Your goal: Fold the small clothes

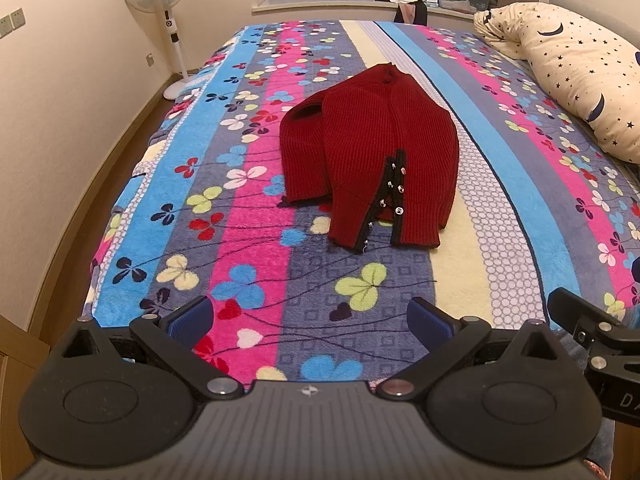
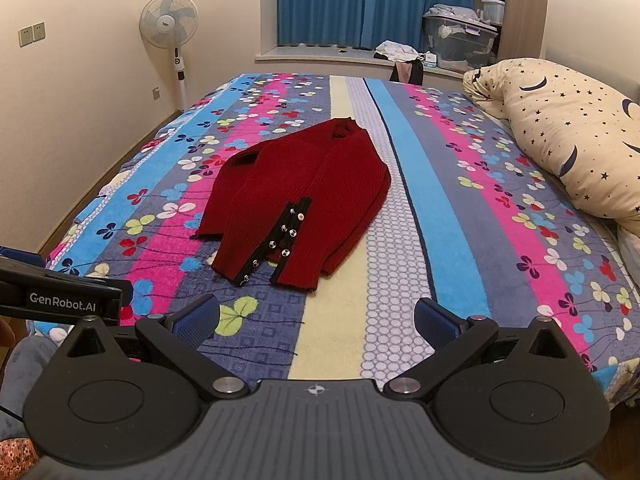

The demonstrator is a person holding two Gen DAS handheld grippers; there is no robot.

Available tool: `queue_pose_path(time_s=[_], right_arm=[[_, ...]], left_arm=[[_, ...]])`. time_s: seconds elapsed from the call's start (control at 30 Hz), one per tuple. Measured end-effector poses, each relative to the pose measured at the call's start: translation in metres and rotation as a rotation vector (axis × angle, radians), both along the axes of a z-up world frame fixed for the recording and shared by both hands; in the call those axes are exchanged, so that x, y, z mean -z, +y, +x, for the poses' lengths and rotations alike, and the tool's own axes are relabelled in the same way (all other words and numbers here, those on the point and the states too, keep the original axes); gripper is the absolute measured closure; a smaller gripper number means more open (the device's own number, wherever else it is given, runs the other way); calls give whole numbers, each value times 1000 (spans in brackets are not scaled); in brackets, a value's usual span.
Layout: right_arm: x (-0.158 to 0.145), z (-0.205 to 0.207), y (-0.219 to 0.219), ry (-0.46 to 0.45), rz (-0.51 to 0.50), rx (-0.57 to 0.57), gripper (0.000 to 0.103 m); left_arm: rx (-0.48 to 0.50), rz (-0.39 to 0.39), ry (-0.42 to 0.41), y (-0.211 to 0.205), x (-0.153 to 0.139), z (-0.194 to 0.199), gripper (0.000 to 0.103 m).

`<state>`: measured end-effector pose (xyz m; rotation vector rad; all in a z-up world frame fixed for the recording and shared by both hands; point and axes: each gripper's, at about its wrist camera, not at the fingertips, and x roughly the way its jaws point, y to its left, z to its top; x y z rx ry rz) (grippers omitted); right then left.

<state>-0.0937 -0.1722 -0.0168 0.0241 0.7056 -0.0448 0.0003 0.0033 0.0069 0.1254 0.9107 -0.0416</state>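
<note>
A dark red knitted cardigan (image 1: 372, 152) (image 2: 304, 196) with black trim and silver buttons lies partly folded in the middle of the bed, its hem towards me. Over the bed's near edge my left gripper (image 1: 310, 318) hovers open, well short of the cardigan, with nothing between its blue pads. My right gripper (image 2: 316, 318) is likewise open and empty, also short of the hem. In the left wrist view the right gripper shows at the lower right edge; in the right wrist view the left gripper's body (image 2: 60, 300) shows at the left.
A bedspread (image 1: 472, 240) (image 2: 440, 240) with bright stripes and clover print covers the bed. A cream pillow (image 1: 580, 72) (image 2: 572, 136) with stars and moons lies at the right. A standing fan (image 1: 160, 8) (image 2: 170, 28) is by the left wall. Clothes and a storage box (image 2: 460, 40) sit on the window ledge.
</note>
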Motion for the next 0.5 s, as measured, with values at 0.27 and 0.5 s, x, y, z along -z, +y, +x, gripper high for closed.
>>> queue_pose_path(time_s=[0.27,0.5], right_arm=[[0,0,0,1,0,1,1],[2,0,0,3,2,4,1]], left_arm=[[1,1,1,1,1,0,0],[0,2,3,1,1,-1,0]])
